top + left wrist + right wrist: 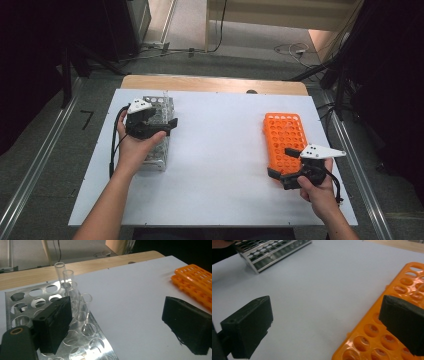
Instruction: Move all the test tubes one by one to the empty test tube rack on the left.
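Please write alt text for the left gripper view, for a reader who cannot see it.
The left gripper has its black jaws open above a metal rack holding clear glass tubes on a white table. An orange rack lies at the far right.

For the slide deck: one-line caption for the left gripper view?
Open left gripper beside clear test tubes standing in a metal rack; orange rack across the white table.

clear glass test tubes (71, 293) stand upright in a row in the far holes of a metal test tube rack (161, 131) at the table's left; an orange plastic rack (285, 140) lies flat at right
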